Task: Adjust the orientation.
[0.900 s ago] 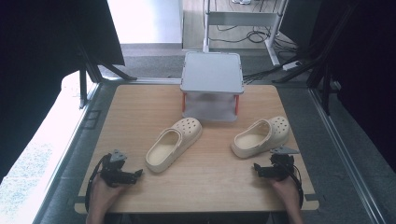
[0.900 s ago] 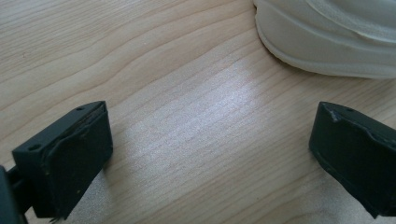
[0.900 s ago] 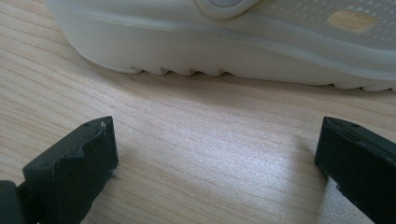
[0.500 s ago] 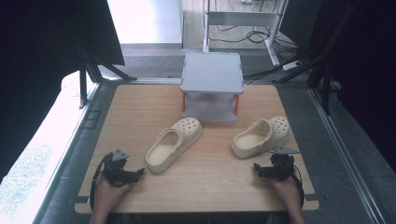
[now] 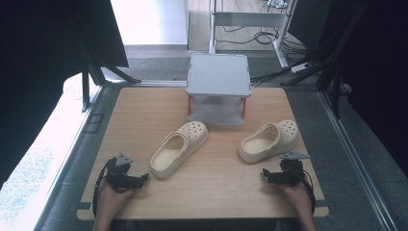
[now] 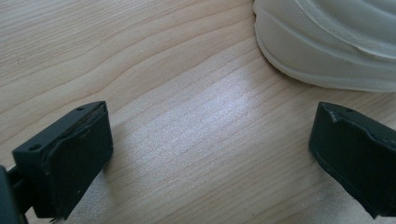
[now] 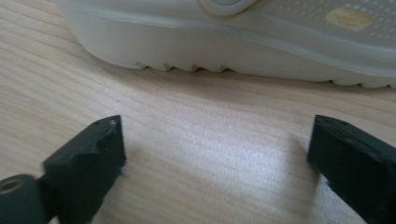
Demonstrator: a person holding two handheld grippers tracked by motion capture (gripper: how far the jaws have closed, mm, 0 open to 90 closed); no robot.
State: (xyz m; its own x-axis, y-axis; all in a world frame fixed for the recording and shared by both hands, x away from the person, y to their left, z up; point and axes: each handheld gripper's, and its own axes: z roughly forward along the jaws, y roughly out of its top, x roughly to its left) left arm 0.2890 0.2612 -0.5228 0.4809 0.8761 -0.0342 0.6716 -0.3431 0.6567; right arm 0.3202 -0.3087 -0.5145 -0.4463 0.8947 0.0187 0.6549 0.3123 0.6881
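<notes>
Two cream clogs lie on the wooden table [image 5: 144,110]. The left clog [image 5: 179,147] lies mid-table, toe pointing to the far right; its heel edge [image 6: 327,42] fills the top right of the left gripper view. The right clog [image 5: 269,140] lies nearer the right edge, and its sole side [image 7: 224,42] spans the top of the right gripper view. My left gripper [image 5: 143,179] rests near the front left, just short of the left clog's heel, open with bare wood between its jaws. My right gripper [image 5: 264,175] sits at the front right, below the right clog, open and holding nothing.
A small grey two-tier shelf [image 5: 219,74] with red posts stands at the table's far middle edge. Dark curtains hang on both sides, and cables lie on the floor behind. Bare wood stretches between the two clogs and along the front edge.
The left hand and its gripper have shifted slightly. The right hand and both clogs stay where they were.
</notes>
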